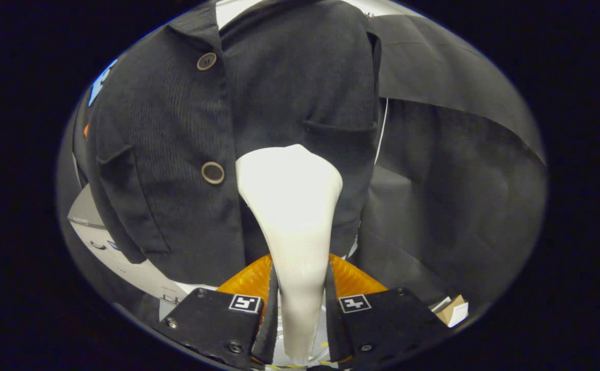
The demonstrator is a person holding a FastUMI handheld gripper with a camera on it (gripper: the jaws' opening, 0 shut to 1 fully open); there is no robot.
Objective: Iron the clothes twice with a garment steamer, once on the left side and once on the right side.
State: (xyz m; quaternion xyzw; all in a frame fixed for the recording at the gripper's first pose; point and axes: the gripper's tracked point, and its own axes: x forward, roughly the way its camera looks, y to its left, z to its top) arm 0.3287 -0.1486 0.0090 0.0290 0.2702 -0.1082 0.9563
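A dark ribbed jacket [176,154] with two round brown buttons hangs straight ahead. My gripper [300,293] is shut on the neck of a white garment steamer [292,206], both fingers pressing its sides. The steamer's wide head rises beyond the fingertips and rests against the jacket's right half, just under a chest pocket flap [338,129] and to the right of the lower button [212,172]. The upper button [206,61] sits higher on the placket. The head's face is turned away from me toward the cloth.
Black cloth [449,170] hangs to the right of the jacket. A white surface [114,252] with printed marks lies below the jacket's left hem. A small cardboard box [454,310] sits low on the right beside my finger.
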